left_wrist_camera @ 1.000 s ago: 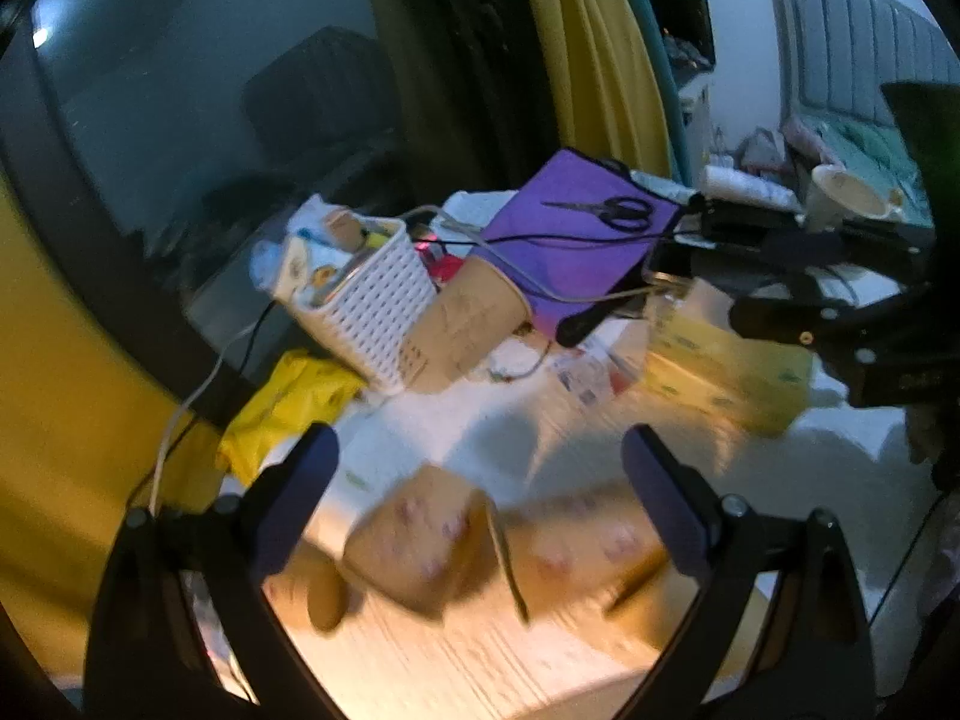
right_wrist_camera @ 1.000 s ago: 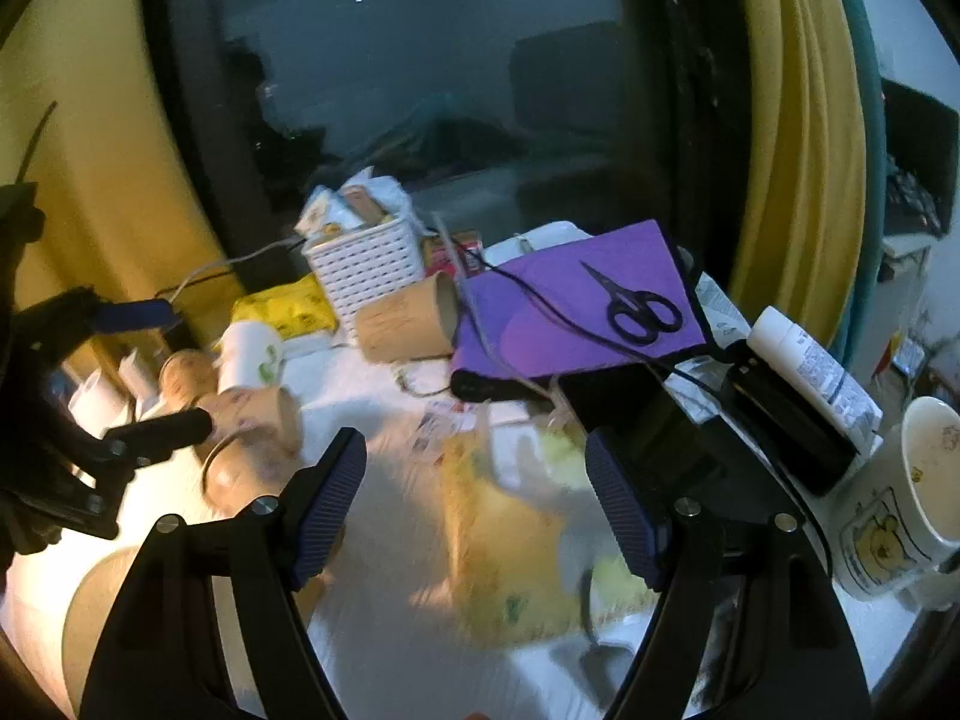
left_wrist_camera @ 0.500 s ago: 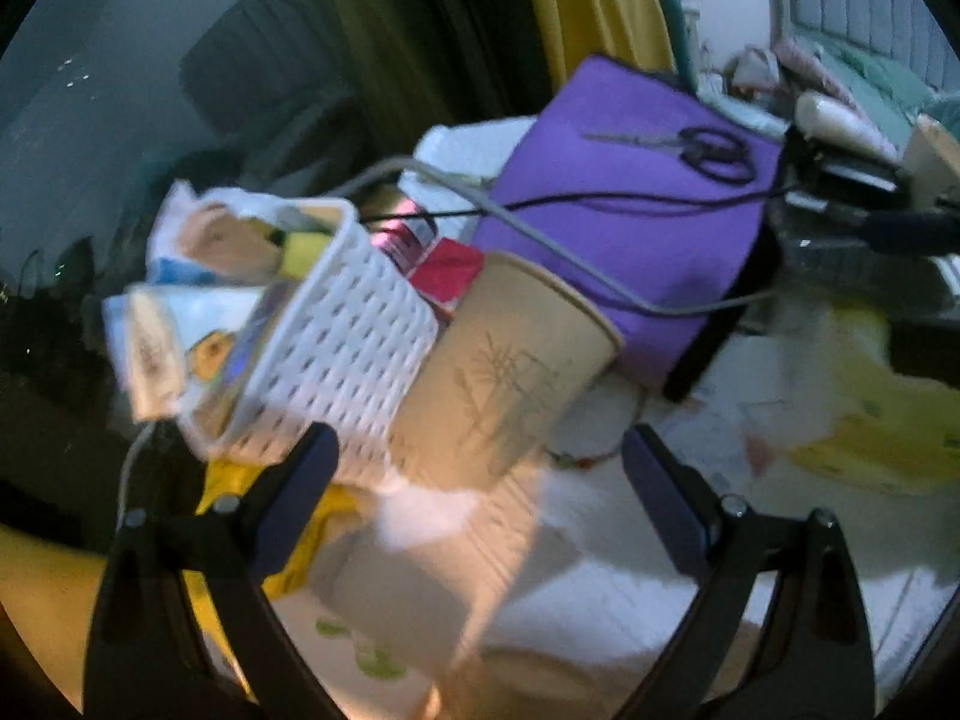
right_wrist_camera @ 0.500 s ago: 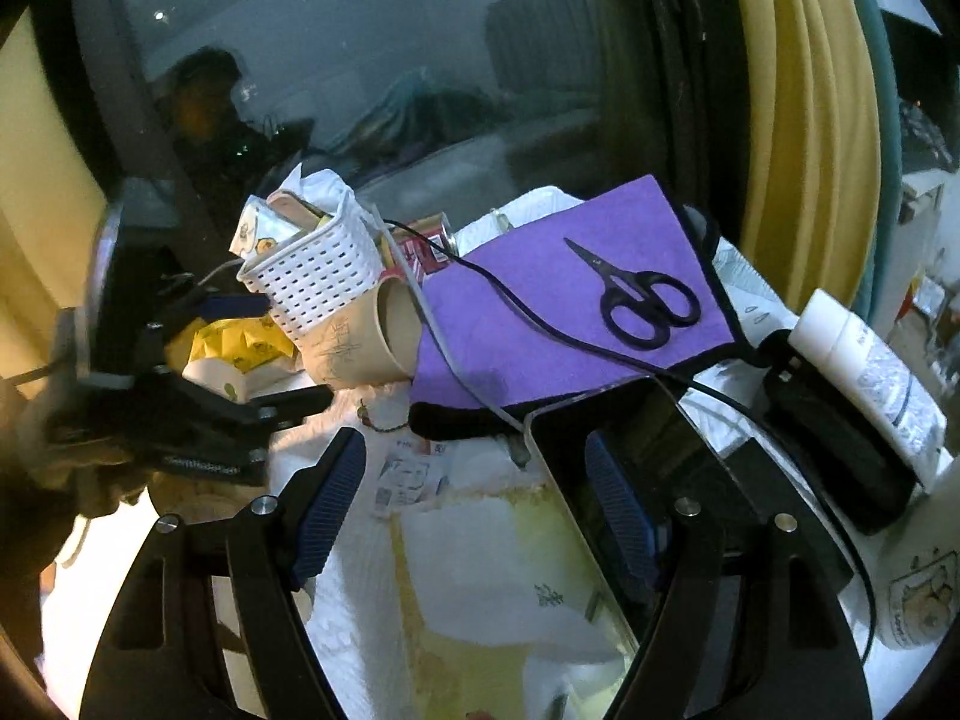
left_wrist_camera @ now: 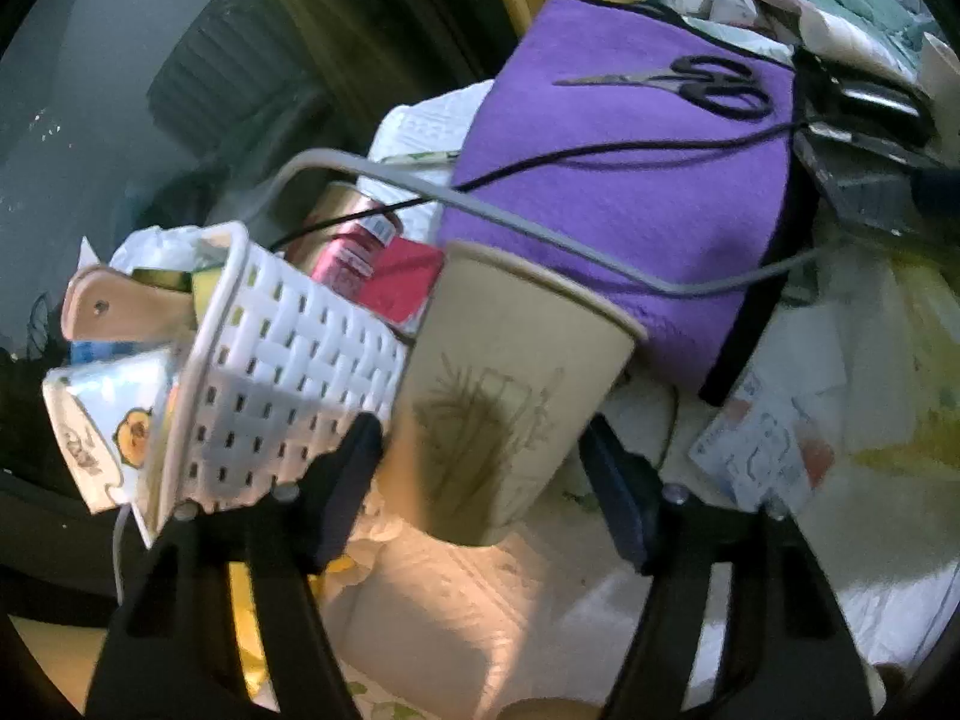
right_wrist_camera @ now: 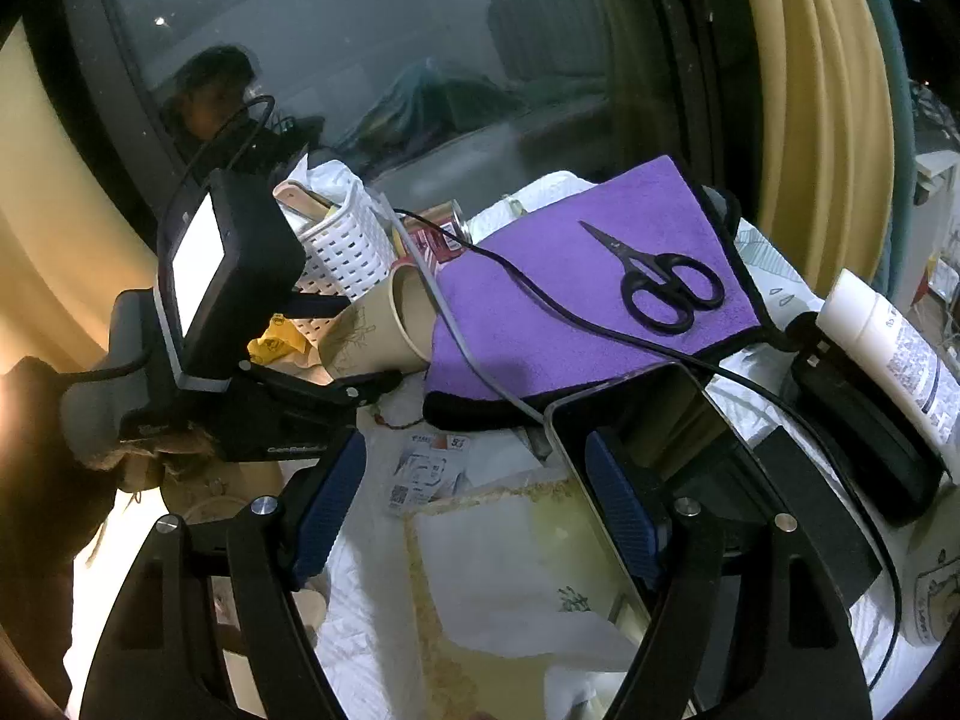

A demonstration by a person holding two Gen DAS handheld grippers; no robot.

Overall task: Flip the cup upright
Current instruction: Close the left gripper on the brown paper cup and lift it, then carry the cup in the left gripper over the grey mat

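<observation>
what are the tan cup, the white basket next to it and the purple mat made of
Tan cup: looks like paper, matte, with a rolled rim and a printed sketch. White basket: seems moulded plastic, smooth, with a woven-look grid of slots. Purple mat: apparently fuzzy cloth, perhaps microfibre, with a black edge.

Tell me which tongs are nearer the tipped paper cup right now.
Left. The left tongs are open, straddling the paper cup near its base. The right tongs are open over the yellow cloth, well short of it.
</observation>
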